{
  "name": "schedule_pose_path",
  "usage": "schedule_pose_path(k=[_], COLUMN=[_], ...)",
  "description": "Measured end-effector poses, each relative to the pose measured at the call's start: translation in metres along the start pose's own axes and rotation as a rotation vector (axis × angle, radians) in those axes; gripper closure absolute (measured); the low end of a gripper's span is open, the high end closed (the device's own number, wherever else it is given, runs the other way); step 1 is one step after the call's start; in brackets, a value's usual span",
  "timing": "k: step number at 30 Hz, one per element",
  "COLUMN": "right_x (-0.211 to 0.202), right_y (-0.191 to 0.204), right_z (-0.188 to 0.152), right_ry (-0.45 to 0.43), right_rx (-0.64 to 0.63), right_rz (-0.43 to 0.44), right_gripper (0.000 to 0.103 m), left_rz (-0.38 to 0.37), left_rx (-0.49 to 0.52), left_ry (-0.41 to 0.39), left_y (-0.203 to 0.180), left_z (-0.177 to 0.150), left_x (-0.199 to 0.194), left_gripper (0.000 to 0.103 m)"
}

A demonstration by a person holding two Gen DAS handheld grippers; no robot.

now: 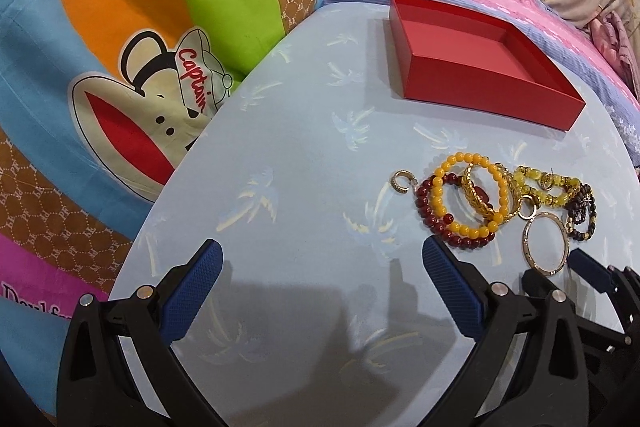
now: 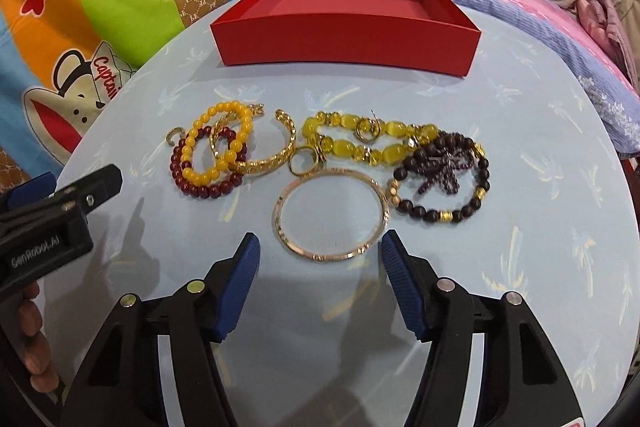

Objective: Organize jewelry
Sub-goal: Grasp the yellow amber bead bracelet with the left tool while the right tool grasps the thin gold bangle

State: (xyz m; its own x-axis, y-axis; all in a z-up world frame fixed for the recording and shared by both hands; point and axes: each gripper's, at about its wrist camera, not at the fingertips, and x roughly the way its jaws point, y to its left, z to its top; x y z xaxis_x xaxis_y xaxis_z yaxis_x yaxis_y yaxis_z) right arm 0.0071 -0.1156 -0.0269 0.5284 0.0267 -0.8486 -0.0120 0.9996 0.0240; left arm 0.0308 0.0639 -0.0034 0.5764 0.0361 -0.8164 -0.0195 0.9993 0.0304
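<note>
Right gripper (image 2: 318,251) jaws partly apart, empty, pads just short of the gold bangle (image 2: 331,214). Left gripper (image 1: 322,259) jaws wide apart, nothing between them. Jewelry pile (image 2: 320,155) lies on the pale blue table (image 2: 520,267), near the empty red box (image 2: 346,27); patterned bedding (image 1: 120,27) behind. Both grippers angle steeply down.

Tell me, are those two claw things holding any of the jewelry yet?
No. The left gripper is open over bare table; the right gripper is open around the gold bangle's near edge without touching.
</note>
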Motion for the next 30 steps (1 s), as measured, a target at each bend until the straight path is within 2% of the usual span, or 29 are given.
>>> schedule_pose_path(k=[2,8,9,10,11,15,17,20,22,24,27,30], right_x=[0.003,0.004,0.002,0.0,-0.001,-0.002,-0.005,-0.007,-0.007,-0.004,0.005,0.011], right_y=[0.001,-0.002,-0.003,-0.006,-0.008,-0.018,-0.021,-0.023,-0.02,-0.016,-0.013,-0.012], right_z=[0.003,0.006,0.005,0.004,0.005,0.003,0.003,0.005,0.008,0.011,0.015,0.021], right_ry=[-0.01,-0.028,-0.029,-0.023,-0.017,0.002,0.0,-0.011,-0.017,-0.017,-0.009,-0.017], right_rx=[-0.008,-0.018,-0.016,-0.012,-0.006,0.03,0.043,0.052,0.048,0.043,0.036,0.035], right_rz=[-0.012,-0.017,-0.013,-0.007,-0.003,0.009,0.009,0.02,0.039,0.051,0.049,0.04], right_gripper=[0.042,0.054,0.069,0.093,0.098,0.098,0.094,0.077,0.062,0.056,0.053,0.046], left_rz=[-0.003,-0.023,-0.028,-0.034,-0.04,-0.054,-0.059,-0.056,-0.054,-0.051,-0.026,-0.026], left_rx=[0.009,0.037,0.042,0.046,0.048,0.069,0.076,0.077,0.07,0.063,0.054,0.024], left_ry=[0.004,0.011,0.012,0.014,0.015,0.022,0.021,0.021,0.026,0.029,0.029,0.033], left_y=[-0.003,-0.014,-0.017,-0.019,-0.021,-0.032,-0.036,-0.038,-0.037,-0.035,-0.031,-0.022], left_z=[0.0,-0.001,-0.001,-0.001,-0.001,-0.001,0.0,0.001,0.002,0.003,0.005,0.009], left_x=[0.001,0.004,0.004,0.005,0.005,0.007,0.007,0.009,0.011,0.012,0.015,0.017], left_gripper=[0.007,0.007,0.007,0.007,0.007,0.007,0.007,0.007,0.007,0.007,0.007,0.007])
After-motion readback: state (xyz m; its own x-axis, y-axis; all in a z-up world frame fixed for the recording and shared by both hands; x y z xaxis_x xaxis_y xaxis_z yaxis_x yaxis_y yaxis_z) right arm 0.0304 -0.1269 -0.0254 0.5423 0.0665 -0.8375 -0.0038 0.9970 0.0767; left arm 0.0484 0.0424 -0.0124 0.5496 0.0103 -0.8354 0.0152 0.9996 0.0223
